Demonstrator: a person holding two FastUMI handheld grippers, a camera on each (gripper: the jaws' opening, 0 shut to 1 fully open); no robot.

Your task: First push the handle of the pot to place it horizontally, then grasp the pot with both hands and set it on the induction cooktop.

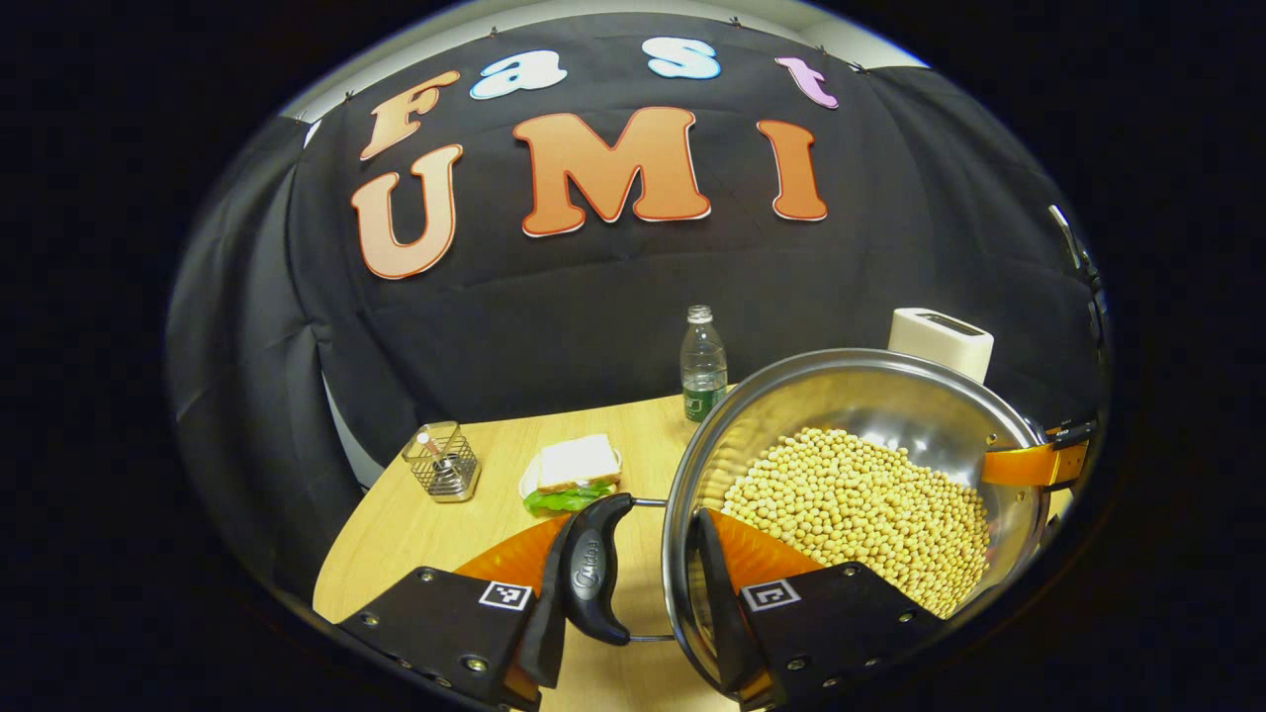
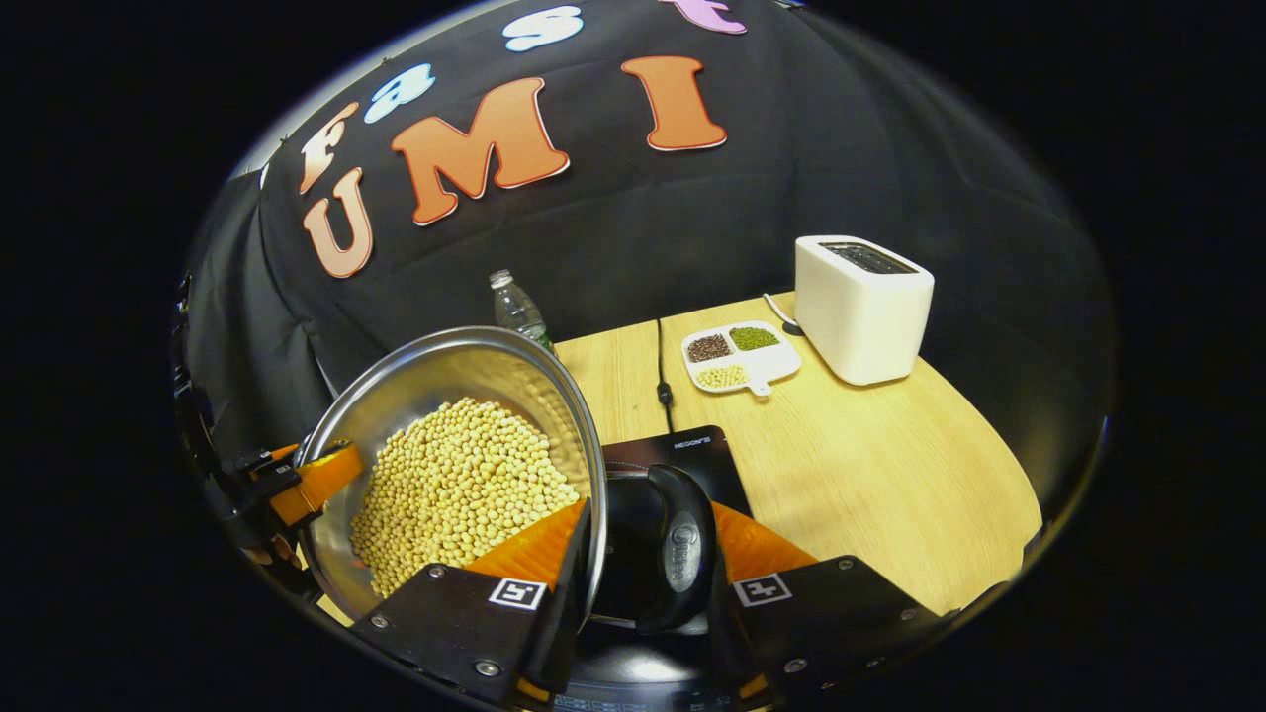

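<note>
A steel pot (image 1: 870, 396) holding soybeans (image 1: 851, 504) has a black handle on each side. My left gripper (image 1: 638, 554) is shut on one handle (image 1: 593, 574), with one finger outside it and the other inside the pot's rim. My right gripper (image 2: 648, 534) is shut the same way on the opposite handle (image 2: 678, 554) of the pot (image 2: 445, 371). The black induction cooktop (image 2: 692, 455) lies directly under that handle. I cannot tell whether the pot rests on it. Each view shows the other gripper at the pot's far rim.
On the wooden table (image 2: 870, 475) stand a white toaster (image 2: 860, 307), a divided dish of beans (image 2: 742, 358) and the cooktop's cable (image 2: 661, 366). A water bottle (image 1: 702, 366), a sandwich (image 1: 574, 470) and a mesh holder (image 1: 442, 462) sit on the left part.
</note>
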